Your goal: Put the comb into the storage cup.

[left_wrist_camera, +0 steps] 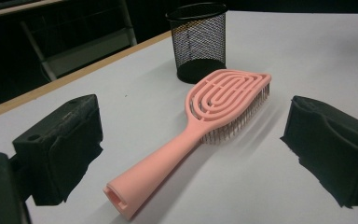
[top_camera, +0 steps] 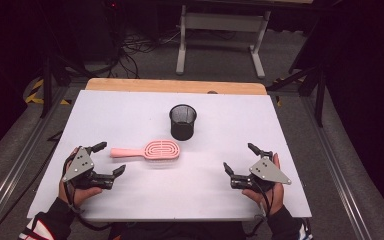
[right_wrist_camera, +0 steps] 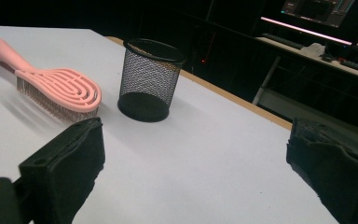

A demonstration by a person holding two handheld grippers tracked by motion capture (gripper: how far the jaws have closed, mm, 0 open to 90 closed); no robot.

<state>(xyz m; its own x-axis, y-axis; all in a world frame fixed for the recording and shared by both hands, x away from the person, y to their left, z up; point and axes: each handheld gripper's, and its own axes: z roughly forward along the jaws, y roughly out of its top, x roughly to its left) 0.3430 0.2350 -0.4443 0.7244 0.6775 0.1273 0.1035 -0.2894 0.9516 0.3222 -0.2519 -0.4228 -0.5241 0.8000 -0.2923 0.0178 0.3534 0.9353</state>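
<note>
**Pink hairbrush lies handle-first toward your left claw**

On the white desk (top_camera: 130,200), the pink hairbrush (top_camera: 147,150) lies flat, bristles down, near the middle, just in front of the black mesh cup (top_camera: 183,121) and a little apart from it. Its long axis runs across the desk from side to side: the handle points toward your left, the oval head toward your right and the cup.

Your left claw (top_camera: 109,159) is plainly the nearer one. It rests low at the desk's left front with its jaws spread wide and nothing between the pads; the handle's end sits just off the farther jaw's tip in the high view. In the left gripper view the brush (left_wrist_camera: 205,126) runs straight up the gap between the two pads, handle end closest, head farther off, the cup (left_wrist_camera: 199,42) standing behind it. The brush is lined up along the claw's reach, so the jaws would close across the handle's width, not its length.

Your right claw (top_camera: 239,158) waits at the right front, also released and empty, well apart from the brush. From the right gripper view the brush (right_wrist_camera: 51,88) lies off to the upper left with its head nearer and the cup (right_wrist_camera: 150,79) beside it; a reach from that side would meet the head first, a poorer place to grip.
</note>
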